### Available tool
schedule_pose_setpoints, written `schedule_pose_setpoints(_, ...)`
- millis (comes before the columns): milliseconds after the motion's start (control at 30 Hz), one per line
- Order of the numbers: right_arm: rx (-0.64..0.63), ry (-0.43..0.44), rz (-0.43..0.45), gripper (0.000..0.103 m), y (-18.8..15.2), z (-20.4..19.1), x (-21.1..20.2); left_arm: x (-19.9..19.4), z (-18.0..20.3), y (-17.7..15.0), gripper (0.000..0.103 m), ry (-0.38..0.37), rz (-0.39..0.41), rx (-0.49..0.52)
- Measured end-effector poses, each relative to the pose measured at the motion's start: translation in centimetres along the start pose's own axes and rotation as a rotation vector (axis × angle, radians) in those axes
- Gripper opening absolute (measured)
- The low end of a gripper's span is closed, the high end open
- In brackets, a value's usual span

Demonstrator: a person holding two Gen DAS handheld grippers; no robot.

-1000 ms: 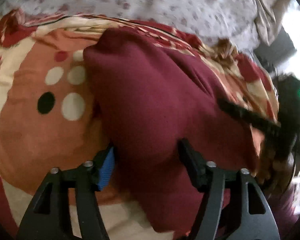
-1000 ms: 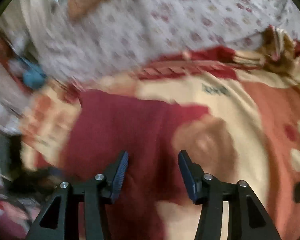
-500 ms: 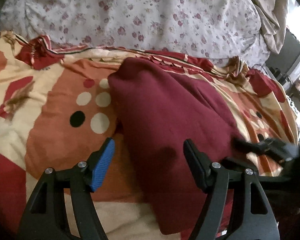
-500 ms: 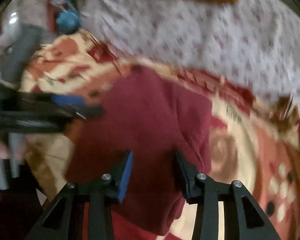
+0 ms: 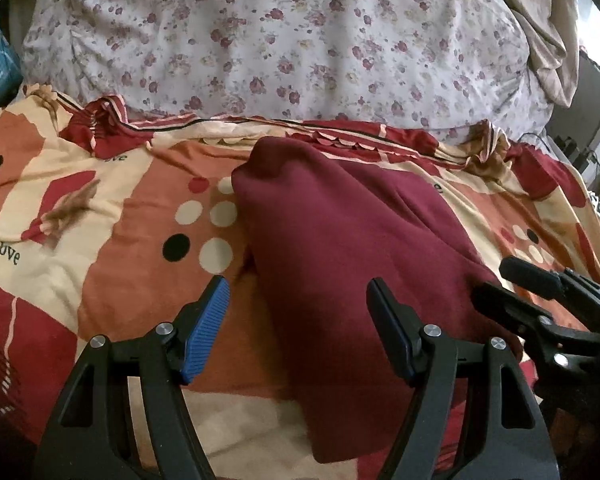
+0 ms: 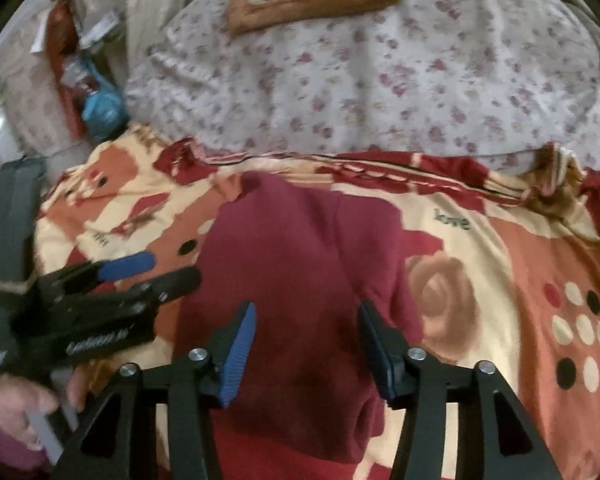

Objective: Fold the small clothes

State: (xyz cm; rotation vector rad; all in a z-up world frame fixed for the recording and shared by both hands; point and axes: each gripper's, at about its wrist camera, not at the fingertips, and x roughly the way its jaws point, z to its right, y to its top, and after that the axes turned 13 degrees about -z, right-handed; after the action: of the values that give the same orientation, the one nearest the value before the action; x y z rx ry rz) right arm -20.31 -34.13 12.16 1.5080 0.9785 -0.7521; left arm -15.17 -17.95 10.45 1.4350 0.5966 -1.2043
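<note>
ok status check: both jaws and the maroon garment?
Left gripper open, empty. Right gripper open, jaws just widened, nothing between the pads. Maroon garment folded, lying free on patterned blanket. Nothing in the way.

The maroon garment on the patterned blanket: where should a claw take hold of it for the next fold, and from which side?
Probably the near hem of the maroon garment, the edge closest to both cameras. It lies as a long, already narrowed strip running away toward the floral bedding, so gripping the two near corners from the near side lets the open left claw and right claw carry that end over.
</note>
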Motion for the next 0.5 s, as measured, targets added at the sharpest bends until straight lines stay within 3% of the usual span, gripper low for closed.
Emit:
schedule_pose_setpoints(267,0.015,-0.096,0.046,0.071,0.36,0.08,-0.27,-1.11,0.62,-0.03,0.071,0.036,0.037,0.005)
schedule_pose_setpoints(500,0.036,-0.093,0.054,0.073,0.73,0.25,-0.17,-1.12,0.52,-0.09,0.072,0.049,0.043,-0.003)
